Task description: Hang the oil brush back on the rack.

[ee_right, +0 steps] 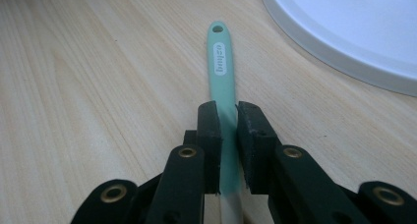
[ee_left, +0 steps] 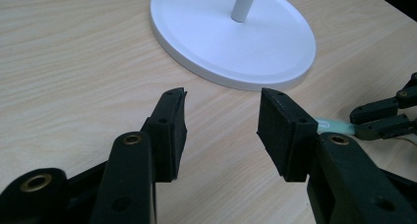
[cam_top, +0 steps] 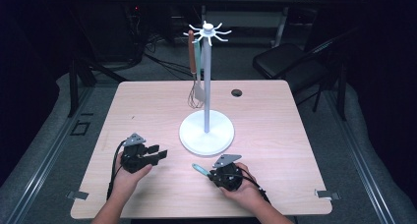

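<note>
A mint-green utensil handle (ee_right: 220,62) with a hanging hole at its tip lies flat on the wooden table, pointing toward the white stand's round base (ee_right: 354,27). My right gripper (ee_right: 227,118) is shut on this handle, both pads against its sides. In the high view the right gripper (cam_top: 212,175) sits near the front edge with the handle (cam_top: 200,168) sticking out to its left. My left gripper (ee_left: 221,121) is open with bare table between its pads. It rests at the front left (cam_top: 160,153), facing the base (cam_top: 206,133).
The stand's pole (cam_top: 207,81) rises to a ring of hooks (cam_top: 208,31). A brown-handled whisk (cam_top: 192,62) and a teal utensil (cam_top: 197,52) hang from them. A black grommet (cam_top: 237,93) sits at the table's back. A dark chair (cam_top: 285,62) stands beyond the far right corner.
</note>
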### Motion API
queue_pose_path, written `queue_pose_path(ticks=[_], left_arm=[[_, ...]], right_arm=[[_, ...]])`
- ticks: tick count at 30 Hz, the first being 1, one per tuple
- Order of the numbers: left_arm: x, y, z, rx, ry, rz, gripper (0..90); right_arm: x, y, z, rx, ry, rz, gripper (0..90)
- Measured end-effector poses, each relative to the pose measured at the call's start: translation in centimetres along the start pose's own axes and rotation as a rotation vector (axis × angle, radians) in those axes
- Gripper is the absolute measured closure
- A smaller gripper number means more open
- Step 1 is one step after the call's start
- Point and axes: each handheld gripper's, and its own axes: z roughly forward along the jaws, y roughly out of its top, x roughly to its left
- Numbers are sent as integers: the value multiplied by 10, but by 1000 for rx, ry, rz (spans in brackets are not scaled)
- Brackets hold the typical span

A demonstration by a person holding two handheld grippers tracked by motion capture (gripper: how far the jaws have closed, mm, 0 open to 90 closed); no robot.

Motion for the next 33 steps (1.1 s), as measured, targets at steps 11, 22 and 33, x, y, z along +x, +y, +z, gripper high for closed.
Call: queue_pose_path(ticks=[11, 22, 33], left_arm=[[-17, -4, 18, 28, -54, 33, 519], [-37, -10, 38, 46, -189, 48, 479], [-48, -14, 50, 71, -257, 33, 477]], right_arm=[[-1, -1, -7, -57, 18, 19, 804], [4, 3, -12, -122, 26, 2, 803], [7, 7, -13, -148, 50, -2, 803]])
